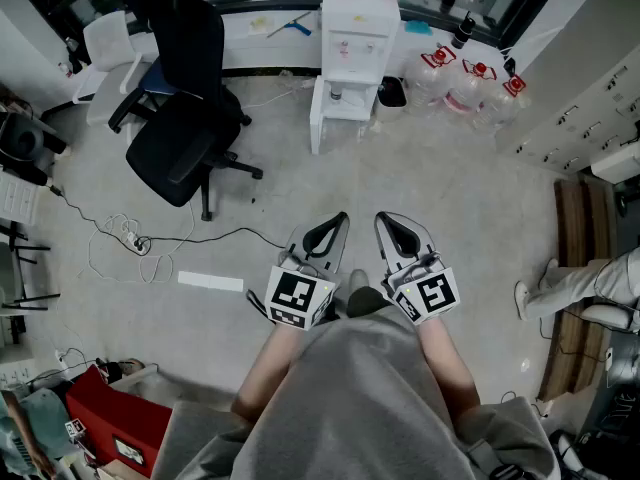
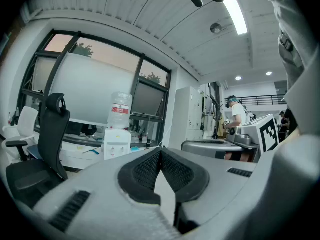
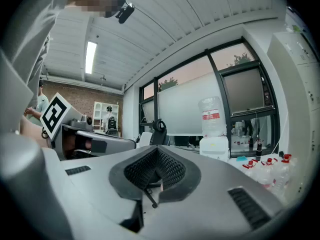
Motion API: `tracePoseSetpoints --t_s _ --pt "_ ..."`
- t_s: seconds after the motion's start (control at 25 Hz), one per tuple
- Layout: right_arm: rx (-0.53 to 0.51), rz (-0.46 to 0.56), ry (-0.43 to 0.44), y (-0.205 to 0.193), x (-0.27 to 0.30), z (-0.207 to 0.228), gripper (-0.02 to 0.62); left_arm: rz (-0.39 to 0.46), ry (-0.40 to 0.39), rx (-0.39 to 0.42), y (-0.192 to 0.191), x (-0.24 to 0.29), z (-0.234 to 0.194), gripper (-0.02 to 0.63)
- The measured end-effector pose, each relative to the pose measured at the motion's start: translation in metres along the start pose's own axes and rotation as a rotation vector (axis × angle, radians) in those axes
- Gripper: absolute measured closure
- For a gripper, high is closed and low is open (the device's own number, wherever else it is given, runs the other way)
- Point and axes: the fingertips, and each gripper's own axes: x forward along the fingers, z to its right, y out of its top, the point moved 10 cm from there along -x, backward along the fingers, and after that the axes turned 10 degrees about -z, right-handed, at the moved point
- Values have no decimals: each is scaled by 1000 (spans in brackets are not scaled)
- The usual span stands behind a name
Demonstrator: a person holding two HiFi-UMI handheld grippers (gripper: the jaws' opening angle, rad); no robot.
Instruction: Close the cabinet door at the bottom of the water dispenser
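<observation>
Left gripper [image 1: 340,220] and right gripper [image 1: 382,220] level, side by side near body, both jaws together, empty, facing water dispenser [image 1: 357,38].

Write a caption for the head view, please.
Both shut, the left gripper and right gripper face a water dispenser whose bottom cabinet door stands open.

No text is legible, not even the water bottle [image 3: 212,115] label.

I see an office. Ahead of my left gripper [image 1: 340,220] stand a black desk chair [image 1: 185,118], a long desk [image 1: 250,43], a water dispenser [image 1: 355,28] and big windows [image 2: 90,86].
</observation>
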Motion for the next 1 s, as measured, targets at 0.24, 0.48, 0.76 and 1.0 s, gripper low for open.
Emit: tracePoseSetpoints --t_s 0.24,0.48,0.76,1.0 --pt "-6 17 30 -5 -11 19 588 -10 35 4 1 15 21 598" --pt "29 28 86 -6 -34 59 586 -55 84 19 7 47 57 598" --pt "65 21 143 -19 -65 100 586 -99 106 8 17 81 99 598" --pt "89 23 134 -25 -79 118 586 -131 99 12 19 96 117 598"
